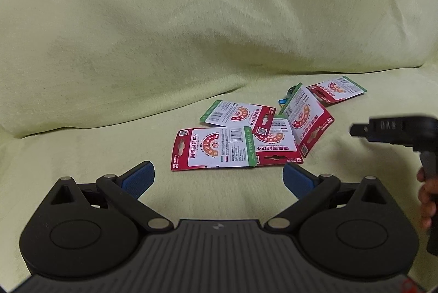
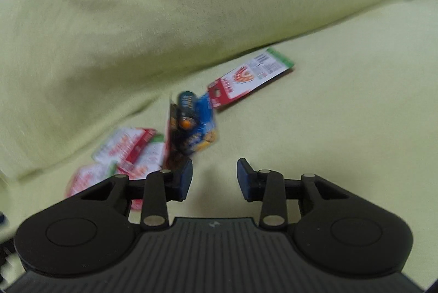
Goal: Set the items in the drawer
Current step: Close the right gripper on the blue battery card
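Packs (image 1: 216,148) lying overlapped on cover (image 1: 137,46); no drawer showing. Left gripper (image 1: 217,178) gaping wide, right gripper (image 2: 215,178) parted, both holding nothing. Judging: pinching one exposed card edge, avoiding cloth.

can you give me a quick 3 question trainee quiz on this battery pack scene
1. True or false: the left gripper holds a battery pack.
2. The nearest battery pack lies: A) in a drawer B) on the green sofa cover C) between shut fingers.
3. Fill in: the right gripper is ___.

Key: 1 false, it is open and empty. 2 B. 3 open.
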The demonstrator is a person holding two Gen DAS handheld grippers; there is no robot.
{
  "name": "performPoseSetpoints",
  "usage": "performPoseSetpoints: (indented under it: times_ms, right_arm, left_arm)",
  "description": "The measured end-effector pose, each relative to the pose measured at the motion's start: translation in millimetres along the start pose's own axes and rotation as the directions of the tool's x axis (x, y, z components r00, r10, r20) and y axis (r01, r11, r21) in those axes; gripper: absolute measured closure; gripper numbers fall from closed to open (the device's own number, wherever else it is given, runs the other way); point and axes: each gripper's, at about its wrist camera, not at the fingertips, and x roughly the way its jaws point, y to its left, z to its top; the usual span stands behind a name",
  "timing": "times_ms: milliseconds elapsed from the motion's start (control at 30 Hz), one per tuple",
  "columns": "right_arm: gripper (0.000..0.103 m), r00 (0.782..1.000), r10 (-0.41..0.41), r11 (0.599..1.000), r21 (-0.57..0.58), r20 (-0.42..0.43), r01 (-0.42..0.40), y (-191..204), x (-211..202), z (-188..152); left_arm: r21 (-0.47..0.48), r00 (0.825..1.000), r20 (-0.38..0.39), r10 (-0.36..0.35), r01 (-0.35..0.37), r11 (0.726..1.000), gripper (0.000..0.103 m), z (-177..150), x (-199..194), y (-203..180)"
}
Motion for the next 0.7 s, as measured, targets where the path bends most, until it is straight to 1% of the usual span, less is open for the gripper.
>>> performPoseSetpoints:
  times_ms: [33, 100, 167, 233, 333, 400, 500, 533, 600, 667, 700]
  right_arm:
    - [0.071, 1.000, 0.013, 0.999, 0.044, -0.015, -0.012, -2, 6, 0]
    - [0.075, 1.000, 0.007, 0.995, 0.100, -0.028, -0.004, -5, 18, 0]
    - [0.081, 1.000, -0.002, 0.992, 0.123, -0.015, 0.004, -6, 26, 0]
    - [0.082, 1.000, 0.004, 0.992, 0.127, -0.004, -0.003, -3, 33, 1]
    - [0.082, 0.999, 0.039, 0.997, 0.063, 0.003, -0.039, 14, 41, 3]
    - [0.082, 0.996, 0.090, 0.996, 0.010, 0.005, -0.090, 27, 44, 2]
    - [0.083, 0.994, 0.110, 0.991, -0.077, 0.001, -0.110, 41, 45, 0]
    - [0.083, 0.996, 0.092, 0.990, -0.104, 0.006, -0.091, 44, 46, -1]
    - [0.082, 0.999, 0.013, 0.992, -0.126, 0.042, -0.007, 39, 44, 2]
    - [0.081, 0.995, -0.063, 0.988, -0.137, 0.081, 0.074, 32, 42, 7]
    - [0.078, 0.993, -0.078, 0.986, -0.141, 0.085, 0.089, 28, 45, 10]
  left_arm:
    - [0.000, 1.000, -0.002, 0.000, 0.000, 1.000, 0.002, 0, 3, 0]
    - [-0.002, 1.000, -0.007, 0.000, 0.000, 1.000, 0.002, 0, 7, 0]
    - [-0.002, 1.000, -0.010, 0.000, 0.000, 1.000, 0.002, 0, 10, 1]
    - [0.000, 1.000, -0.012, 0.005, -0.005, 1.000, 0.002, 0, 13, 1]
    - [0.002, 1.000, -0.018, 0.014, -0.014, 1.000, 0.002, -1, 17, 3]
    - [0.001, 1.000, -0.018, 0.018, -0.018, 1.000, 0.002, -1, 18, 3]
    - [-0.003, 1.000, -0.017, 0.020, -0.020, 1.000, 0.002, -1, 20, 5]
    - [-0.006, 1.000, -0.017, 0.020, -0.020, 1.000, 0.002, -1, 20, 5]
    - [-0.008, 1.000, -0.018, 0.020, -0.020, 1.000, 0.002, -2, 22, 6]
    - [-0.010, 1.000, -0.022, 0.020, -0.020, 1.000, 0.002, -3, 23, 8]
    - [-0.010, 1.000, -0.024, 0.019, -0.019, 1.000, 0.002, -3, 24, 9]
